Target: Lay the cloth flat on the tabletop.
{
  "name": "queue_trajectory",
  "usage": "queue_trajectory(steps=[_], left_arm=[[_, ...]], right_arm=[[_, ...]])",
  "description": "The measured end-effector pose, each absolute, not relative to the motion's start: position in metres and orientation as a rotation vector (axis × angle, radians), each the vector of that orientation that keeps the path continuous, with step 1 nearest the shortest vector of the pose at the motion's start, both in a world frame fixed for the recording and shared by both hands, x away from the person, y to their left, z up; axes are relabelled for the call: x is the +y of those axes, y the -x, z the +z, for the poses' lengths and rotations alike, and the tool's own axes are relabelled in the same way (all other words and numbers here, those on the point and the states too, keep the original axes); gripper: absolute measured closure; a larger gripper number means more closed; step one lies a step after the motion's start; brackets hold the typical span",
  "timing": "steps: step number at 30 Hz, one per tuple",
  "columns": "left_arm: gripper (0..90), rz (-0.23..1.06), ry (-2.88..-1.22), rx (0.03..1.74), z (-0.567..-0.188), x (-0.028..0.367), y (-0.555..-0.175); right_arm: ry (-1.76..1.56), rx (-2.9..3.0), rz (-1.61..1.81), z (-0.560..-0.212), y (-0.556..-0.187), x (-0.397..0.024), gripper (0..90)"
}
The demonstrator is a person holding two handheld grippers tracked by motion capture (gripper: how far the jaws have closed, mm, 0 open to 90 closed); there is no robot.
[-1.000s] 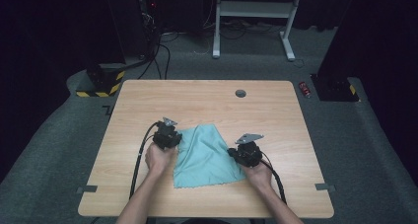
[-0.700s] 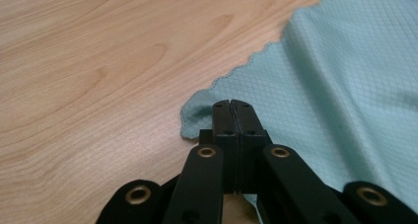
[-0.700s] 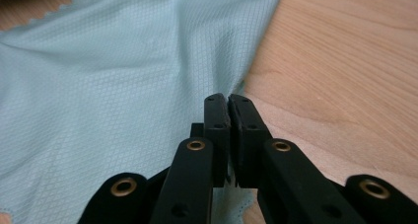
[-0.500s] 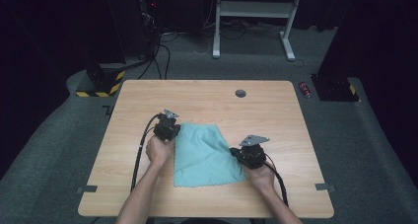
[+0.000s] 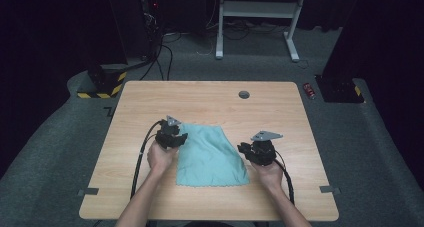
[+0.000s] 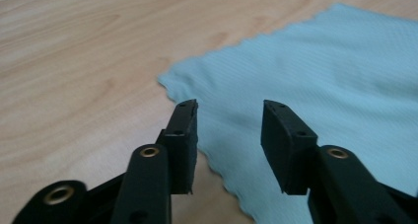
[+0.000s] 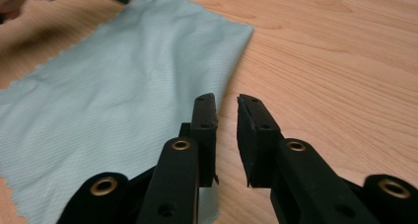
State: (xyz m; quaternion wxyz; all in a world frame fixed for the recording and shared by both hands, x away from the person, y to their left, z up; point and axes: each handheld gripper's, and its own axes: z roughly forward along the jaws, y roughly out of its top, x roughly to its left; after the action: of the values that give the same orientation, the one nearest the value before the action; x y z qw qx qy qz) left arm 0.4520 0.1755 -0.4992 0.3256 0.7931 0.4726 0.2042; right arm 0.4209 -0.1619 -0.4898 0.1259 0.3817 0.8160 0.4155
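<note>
High view: both hand-held grippers, left point(image 5: 172, 135) and right point(image 5: 250, 149), just opened, empty beside the cloth point(image 5: 210, 154)

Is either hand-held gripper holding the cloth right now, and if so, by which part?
Nothing is held. The left hand-held gripper and the right hand-held gripper have just been opening; their jaws stand apart and empty, and the cloth lies flat on the table.

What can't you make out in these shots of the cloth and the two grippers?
- Cloth, left gripper view: right and bottom edges cut it off.
- Cloth's near end, right gripper view: hidden behind the right gripper.
- Small red thing on the floor, high view: too small to identify.
</note>
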Motion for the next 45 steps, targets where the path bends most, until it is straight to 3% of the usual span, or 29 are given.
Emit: queue_trajectory(steps=[8,13,16,20,37,45], left_arm=[[48.1,0.544,-2.084,1.220,-0.514,0.179,-0.412],[43.3,0.553,-2.065,1.237,-0.520,0.186,-0.405],[41.8,0.537,-2.045,1.242,-0.522,0.189,-0.405],[40.2,0.563,-1.999,1.224,-0.527,0.191,-0.400],[36.5,0.577,-1.991,1.259,-0.527,0.189,-0.399],[36.3,0.577,-1.991,1.260,-0.527,0.189,-0.399]], right_arm=[[-1.153,2.437,1.185,-0.495,-0.440,-0.134,67.6],[-1.160,2.480,1.166,-0.501,-0.446,-0.123,75.5],[-1.162,2.523,1.094,-0.506,-0.450,-0.117,87.3],[-1.135,2.520,1.083,-0.501,-0.447,-0.112,89.0],[-0.811,2.591,1.083,-0.479,-0.411,-0.047,88.3],[-0.754,2.697,1.065,-0.501,-0.402,-0.026,75.9]])
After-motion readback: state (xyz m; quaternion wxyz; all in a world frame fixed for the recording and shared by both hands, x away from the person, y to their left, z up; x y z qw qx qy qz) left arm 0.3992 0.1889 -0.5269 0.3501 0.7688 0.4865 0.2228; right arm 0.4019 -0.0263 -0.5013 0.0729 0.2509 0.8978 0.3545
